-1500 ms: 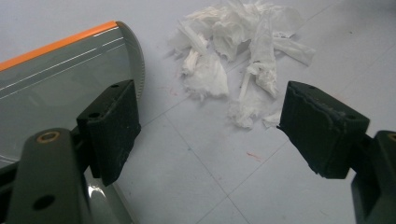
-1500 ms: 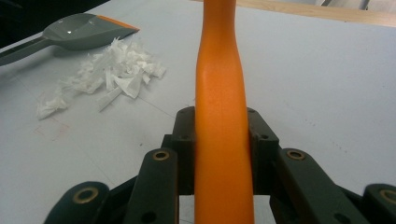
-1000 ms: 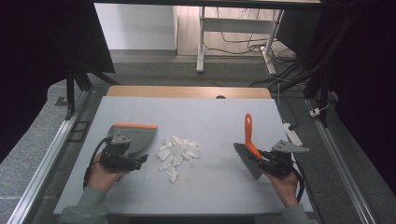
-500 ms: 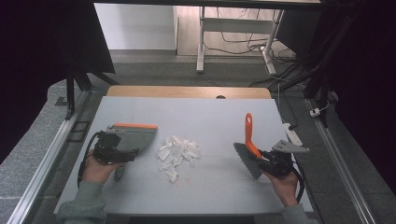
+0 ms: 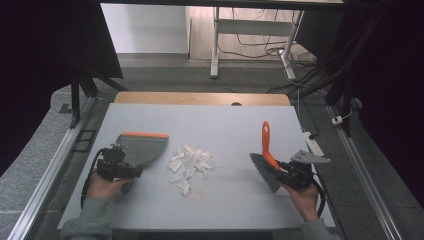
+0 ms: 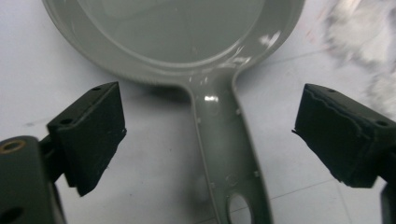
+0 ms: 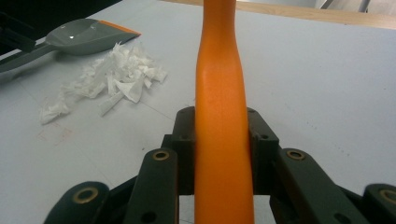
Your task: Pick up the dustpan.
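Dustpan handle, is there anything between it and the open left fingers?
Nothing visible. The dustpan handle lies on bare table between the left gripper's open fingers, with clear gaps on both sides. The paper scraps sit off to one side.

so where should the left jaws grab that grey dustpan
By its handle: the dustpan lies flat on the table with the narrow handle pointing back between the open jaws of the left gripper. Coming in from the person's side, closing across the handle's width, looks best; the pan is too wide.
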`<state>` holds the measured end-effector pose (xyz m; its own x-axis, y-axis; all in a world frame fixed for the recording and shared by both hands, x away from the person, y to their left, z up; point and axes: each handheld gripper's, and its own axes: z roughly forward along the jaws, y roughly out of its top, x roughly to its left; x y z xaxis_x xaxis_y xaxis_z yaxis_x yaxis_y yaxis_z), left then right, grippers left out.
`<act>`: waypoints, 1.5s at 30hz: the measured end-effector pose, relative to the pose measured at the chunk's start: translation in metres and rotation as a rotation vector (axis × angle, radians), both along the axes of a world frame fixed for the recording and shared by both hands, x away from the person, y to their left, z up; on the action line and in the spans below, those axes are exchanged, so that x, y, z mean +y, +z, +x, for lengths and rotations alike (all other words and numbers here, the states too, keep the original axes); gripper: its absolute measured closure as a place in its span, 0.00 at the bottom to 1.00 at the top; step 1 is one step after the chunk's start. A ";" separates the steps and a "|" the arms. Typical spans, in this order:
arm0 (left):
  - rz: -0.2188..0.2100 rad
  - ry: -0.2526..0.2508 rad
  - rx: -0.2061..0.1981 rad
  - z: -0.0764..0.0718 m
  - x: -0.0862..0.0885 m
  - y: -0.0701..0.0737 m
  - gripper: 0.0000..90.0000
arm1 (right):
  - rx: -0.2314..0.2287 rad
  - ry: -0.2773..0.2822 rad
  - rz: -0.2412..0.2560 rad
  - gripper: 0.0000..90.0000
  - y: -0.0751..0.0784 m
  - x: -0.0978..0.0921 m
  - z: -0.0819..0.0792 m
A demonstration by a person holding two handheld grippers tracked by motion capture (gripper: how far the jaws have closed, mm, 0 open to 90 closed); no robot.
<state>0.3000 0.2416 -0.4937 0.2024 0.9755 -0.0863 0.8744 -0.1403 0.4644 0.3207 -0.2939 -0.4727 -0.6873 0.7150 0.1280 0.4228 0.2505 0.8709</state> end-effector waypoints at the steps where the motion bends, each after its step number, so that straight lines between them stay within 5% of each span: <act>1: -0.003 0.004 0.010 0.001 0.000 -0.003 0.09 | 0.001 0.000 -0.001 0.77 0.000 0.000 0.000; 14: -0.031 0.019 0.056 0.006 0.000 -0.023 0.06 | 0.009 -0.001 -0.005 0.77 -0.002 0.001 0.001; 27: -0.063 0.090 0.028 0.009 0.001 -0.033 0.26 | 0.010 -0.005 -0.016 0.77 -0.003 0.002 0.001; 45: -0.112 0.111 -0.004 0.009 0.004 -0.032 0.55 | 0.017 -0.011 -0.020 0.77 -0.003 0.002 0.002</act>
